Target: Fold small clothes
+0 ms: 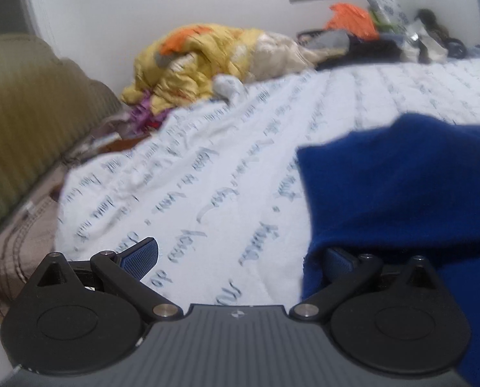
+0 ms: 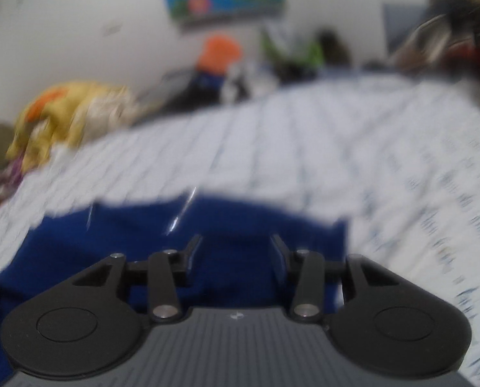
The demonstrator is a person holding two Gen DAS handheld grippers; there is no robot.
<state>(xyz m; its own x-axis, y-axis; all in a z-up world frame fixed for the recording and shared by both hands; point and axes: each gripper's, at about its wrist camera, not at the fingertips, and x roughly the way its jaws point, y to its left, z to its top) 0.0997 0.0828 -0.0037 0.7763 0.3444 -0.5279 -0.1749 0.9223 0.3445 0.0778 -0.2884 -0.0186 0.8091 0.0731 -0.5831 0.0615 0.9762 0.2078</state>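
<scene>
A deep blue garment (image 1: 401, 193) lies on the white bed sheet with blue script (image 1: 223, 167). In the left wrist view my left gripper (image 1: 240, 258) is open wide; its left finger (image 1: 141, 254) is bare and the blue cloth drapes over its right finger (image 1: 339, 262). In the right wrist view, which is blurred, my right gripper (image 2: 235, 251) is open with its jaws apart just above the blue garment (image 2: 207, 225), holding nothing that I can see.
A heap of yellow and orange bedding (image 1: 201, 61) lies at the far left of the bed. Mixed clothes and an orange item (image 1: 352, 16) sit along the far wall. An olive ribbed headboard (image 1: 24, 103) stands at the left.
</scene>
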